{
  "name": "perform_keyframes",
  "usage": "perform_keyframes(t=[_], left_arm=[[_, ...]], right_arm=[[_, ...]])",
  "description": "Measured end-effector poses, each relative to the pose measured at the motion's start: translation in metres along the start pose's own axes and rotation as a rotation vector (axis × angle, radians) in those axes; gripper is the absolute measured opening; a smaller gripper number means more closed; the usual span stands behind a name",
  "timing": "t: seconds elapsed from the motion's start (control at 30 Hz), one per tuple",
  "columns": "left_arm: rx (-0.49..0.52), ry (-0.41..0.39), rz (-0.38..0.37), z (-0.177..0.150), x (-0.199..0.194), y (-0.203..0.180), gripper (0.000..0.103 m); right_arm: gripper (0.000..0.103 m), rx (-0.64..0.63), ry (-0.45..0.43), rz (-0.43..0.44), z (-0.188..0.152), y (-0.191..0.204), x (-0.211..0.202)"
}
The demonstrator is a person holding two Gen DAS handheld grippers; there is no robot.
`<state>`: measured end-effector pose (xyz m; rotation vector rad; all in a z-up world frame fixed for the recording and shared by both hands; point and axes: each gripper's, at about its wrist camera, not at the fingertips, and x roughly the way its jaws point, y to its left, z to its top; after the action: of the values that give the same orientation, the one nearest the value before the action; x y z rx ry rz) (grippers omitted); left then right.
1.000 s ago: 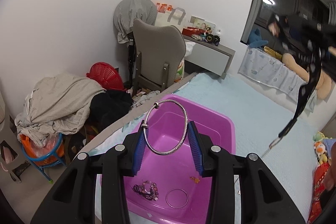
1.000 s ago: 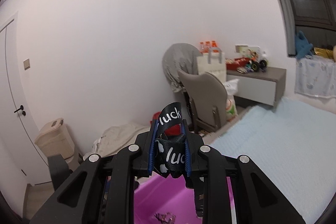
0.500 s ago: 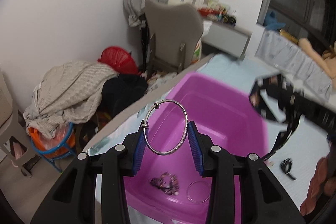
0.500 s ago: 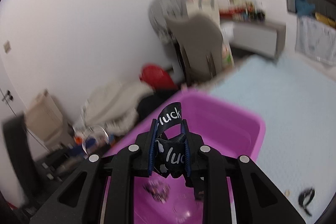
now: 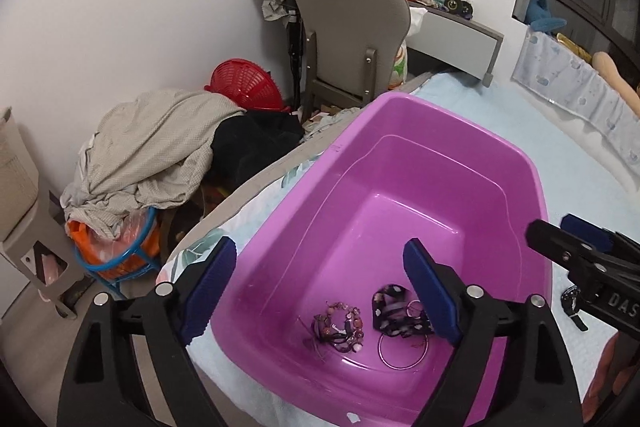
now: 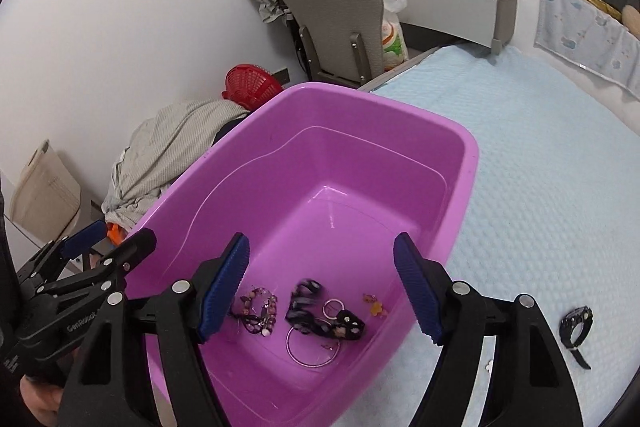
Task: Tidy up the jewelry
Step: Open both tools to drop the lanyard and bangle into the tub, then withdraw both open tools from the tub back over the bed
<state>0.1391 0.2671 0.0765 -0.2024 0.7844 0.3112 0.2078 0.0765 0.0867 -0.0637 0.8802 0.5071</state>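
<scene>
The left gripper (image 5: 316, 283) hangs over the near end of the purple tub (image 5: 400, 115) with its blue pads spread wide and nothing between them — its jaws have just been opening. The right gripper (image 6: 322, 281) is beside it over the same tub, jaws likewise just opened and standing apart, empty. Below them, on the tub floor, the jewelry lies in a loose cluster: a tangle of pink and dark beaded bracelets (image 6: 258, 311) to the left, a black printed strap (image 6: 320, 319) crumpled in the middle with a small silver ring (image 6: 334, 307) touching it, a larger silver bangle (image 6: 310, 347) lying flat and partly under the strap, and a small orange trinket (image 6: 374, 305) a little apart to the right. The tub rests on a pale blue bed (image 6: 540, 167) near its edge. A black watch (image 6: 576, 325) lies on the bed outside the tub, to the right gripper's right. Beyond the bed — a grey chair (image 6: 332, 11), a red basket (image 6: 250, 83) and a heap of grey cloth (image 5: 152, 147) against the white wall.
</scene>
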Motion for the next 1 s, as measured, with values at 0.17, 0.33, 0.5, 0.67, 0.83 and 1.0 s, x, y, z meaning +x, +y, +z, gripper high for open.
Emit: perform_keyframes(t=[0.17,0.33,0.5,0.67,0.83,1.0], left_arm=[[-0.011,0.005,0.002,-0.006,-0.006,-0.001,0.086],[0.002,-0.005,0.003,-0.011,-0.019,-0.007,0.086],[0.004,-0.021,-0.002,-0.018,-0.036,-0.012,0.086],[-0.001,-0.046,-0.019,-0.028,-0.059,-0.016,0.088],[0.015,-0.070,-0.038,-0.041,-0.078,-0.026,0.090],[0.044,-0.076,-0.077,-0.056,-0.093,-0.047,0.090]], right_arm=[[0.071,-0.002,-0.016,-0.014,-0.009,0.000,-0.011],[0.071,0.006,-0.032,-0.015,-0.021,0.000,-0.026],[0.071,0.017,-0.067,-0.021,-0.033,-0.002,-0.047],[0.071,0.054,-0.111,-0.008,-0.056,-0.010,-0.075],[0.071,0.104,-0.149,-0.009,-0.092,-0.025,-0.107],[0.071,0.145,-0.198,-0.039,-0.124,-0.042,-0.141]])
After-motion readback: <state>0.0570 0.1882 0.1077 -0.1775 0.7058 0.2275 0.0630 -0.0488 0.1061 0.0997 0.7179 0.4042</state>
